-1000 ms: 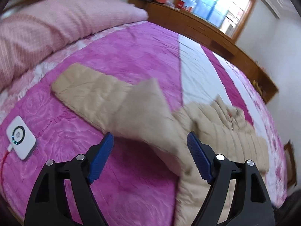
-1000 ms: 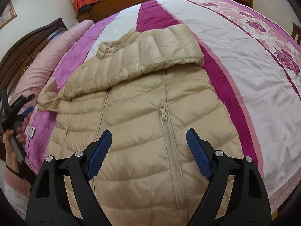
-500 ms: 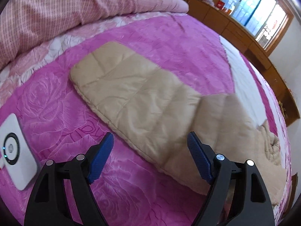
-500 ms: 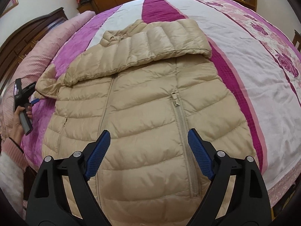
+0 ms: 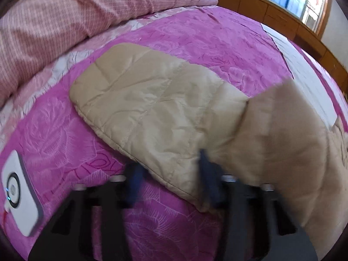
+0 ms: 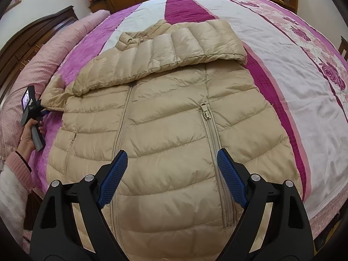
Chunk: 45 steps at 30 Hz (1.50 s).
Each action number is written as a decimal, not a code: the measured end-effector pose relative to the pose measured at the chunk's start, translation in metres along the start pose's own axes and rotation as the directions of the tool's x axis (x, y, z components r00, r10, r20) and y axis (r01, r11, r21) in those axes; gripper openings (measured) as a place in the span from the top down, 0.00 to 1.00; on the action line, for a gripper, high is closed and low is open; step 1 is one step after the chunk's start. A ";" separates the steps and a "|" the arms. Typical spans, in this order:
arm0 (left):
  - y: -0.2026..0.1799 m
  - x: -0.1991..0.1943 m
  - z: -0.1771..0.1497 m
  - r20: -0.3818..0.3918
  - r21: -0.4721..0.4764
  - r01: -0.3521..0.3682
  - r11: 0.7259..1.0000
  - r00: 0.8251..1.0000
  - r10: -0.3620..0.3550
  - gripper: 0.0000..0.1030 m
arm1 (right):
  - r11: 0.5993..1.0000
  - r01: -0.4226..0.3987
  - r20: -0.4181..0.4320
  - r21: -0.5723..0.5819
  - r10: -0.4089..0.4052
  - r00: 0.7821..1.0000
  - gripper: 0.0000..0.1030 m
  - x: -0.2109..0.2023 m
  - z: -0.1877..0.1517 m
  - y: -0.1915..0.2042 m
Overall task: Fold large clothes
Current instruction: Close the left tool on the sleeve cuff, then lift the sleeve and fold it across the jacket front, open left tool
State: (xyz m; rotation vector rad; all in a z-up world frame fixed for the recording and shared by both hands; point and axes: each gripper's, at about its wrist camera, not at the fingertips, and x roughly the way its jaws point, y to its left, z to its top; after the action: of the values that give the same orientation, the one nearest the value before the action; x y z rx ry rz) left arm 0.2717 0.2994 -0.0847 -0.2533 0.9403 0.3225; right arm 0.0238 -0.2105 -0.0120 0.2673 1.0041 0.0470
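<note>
Far left on the pink bed [image 5: 178,34]: white controller [image 5: 19,195], lying clear of the work. Next, beige jacket sleeve [image 5: 152,108] stretched flat, left gripper [image 5: 171,174] closing round its near edge; fingers blurred, grip impossible to tell. Best to pinch the sleeve's full thickness, lift low, then carry it across the chest. Further right, puffer jacket [image 6: 174,119] spread front-up mid-bed, other sleeve already folded over. Right gripper [image 6: 171,174] hovering above the hem, fingers spread wide, grasping nothing.
</note>
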 end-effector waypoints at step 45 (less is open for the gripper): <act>-0.182 -0.260 -0.085 0.251 0.314 0.444 0.839 0.814 -0.524 0.94 | 0.997 -0.033 0.128 0.075 0.023 0.991 0.07 -0.040 -0.007 -0.038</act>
State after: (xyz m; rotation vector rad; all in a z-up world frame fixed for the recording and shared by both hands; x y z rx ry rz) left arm 0.1348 0.0605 0.0940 -0.2001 0.5446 -0.2273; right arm -0.0070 -0.2519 0.0079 0.3508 0.8764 0.0166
